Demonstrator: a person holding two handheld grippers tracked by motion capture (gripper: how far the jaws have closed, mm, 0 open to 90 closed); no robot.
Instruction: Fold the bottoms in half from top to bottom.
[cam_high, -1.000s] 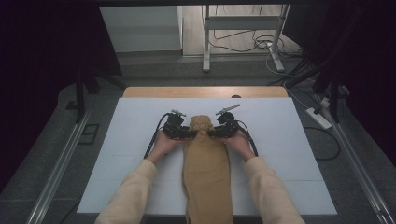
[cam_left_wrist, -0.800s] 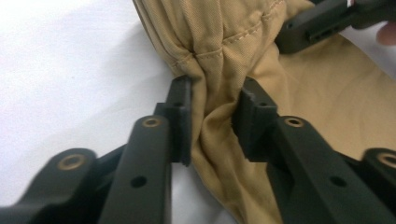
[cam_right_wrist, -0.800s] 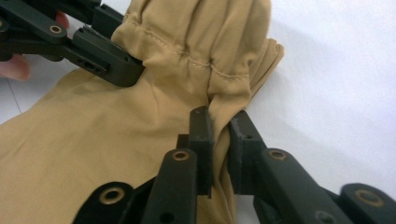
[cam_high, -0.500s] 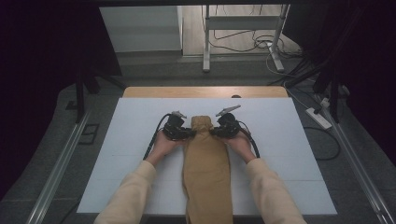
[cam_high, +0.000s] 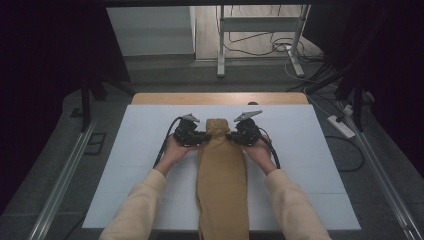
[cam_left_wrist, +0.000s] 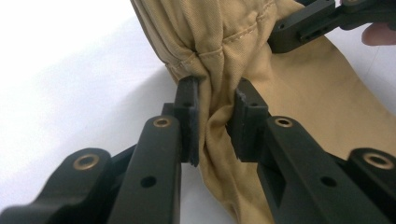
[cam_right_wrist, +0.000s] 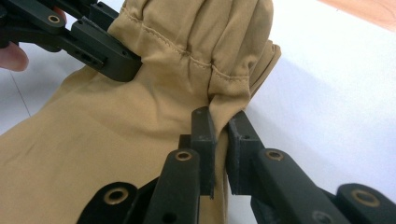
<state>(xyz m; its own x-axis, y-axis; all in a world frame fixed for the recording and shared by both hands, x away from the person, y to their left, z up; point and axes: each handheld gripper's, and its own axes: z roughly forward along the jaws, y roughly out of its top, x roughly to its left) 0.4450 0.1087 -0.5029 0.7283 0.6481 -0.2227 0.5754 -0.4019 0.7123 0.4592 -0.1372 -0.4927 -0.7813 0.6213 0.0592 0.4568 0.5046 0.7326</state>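
- 1 tan garment (cam_high: 222, 175), folded into a long strip, lies down the middle of the white counter (cam_high: 320, 150), its near end hanging over the edge by the person and its far, hemmed end bunched between the 2 tools.
- Against the frame from a second ago, the strip's far end looks narrower and more gathered, and the 2 hands sit tighter against it.
- The left hand-held gripper (cam_left_wrist: 216, 122) has just been closing; its pads (cam_left_wrist: 191, 116) now pinch a thick gather of cloth just below the stitched hem, on the strip's left edge.
- The right hand-held gripper (cam_right_wrist: 221, 140) has likewise just been closing, and it clamps a thinner fold at the right edge, under the hem.
- In the high view, both tools (cam_high: 192, 134) (cam_high: 246, 132) flank the end, facing each other across it.
- I judge the grasp step done: both corners look secured, so the far end seems ready to be lifted and drawn toward the person for another fold.
- The bulkier left gather may slip unevenly, so a level lift would matter.
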